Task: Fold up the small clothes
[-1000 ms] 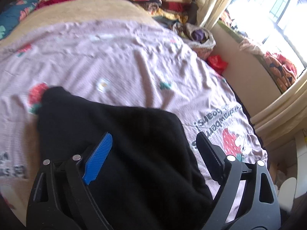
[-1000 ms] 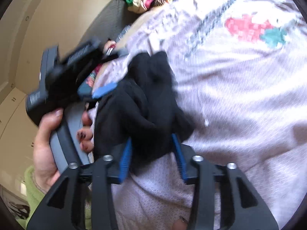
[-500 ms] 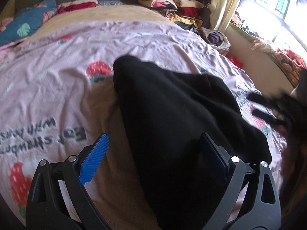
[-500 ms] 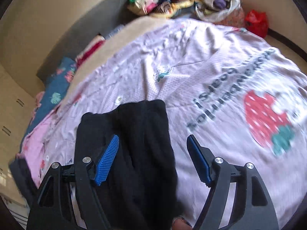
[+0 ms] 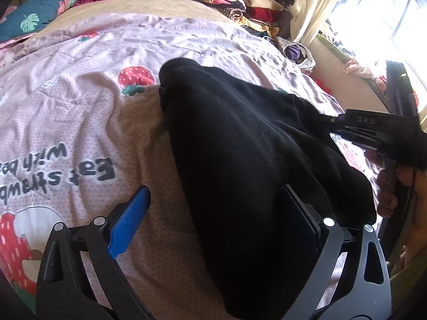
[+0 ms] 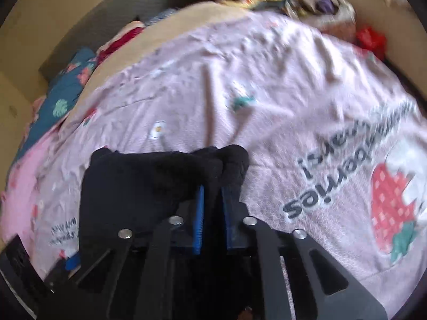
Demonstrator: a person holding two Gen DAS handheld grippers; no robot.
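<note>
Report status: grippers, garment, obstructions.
Left gripper open over black knit garment. Right gripper shut on its bunched edge. Garment on pink strawberry-print bedsheet; nothing obstructing.

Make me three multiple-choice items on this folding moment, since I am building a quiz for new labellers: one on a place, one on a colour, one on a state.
1. Where does the black garment lie?
A. on the pink bedspread
B. on the window sill
C. on the clothes pile

2. What colour are the pads of the left gripper?
A. red
B. blue
C. white

3. How is the right gripper?
A. wide open
B. shut on the garment
C. out of view

Answers:
1 A: the strawberry-print bedspread shows all around it.
2 B: the left view shows a blue ribbed pad.
3 B: in the right view its pads pinch a black fold between them.
</note>
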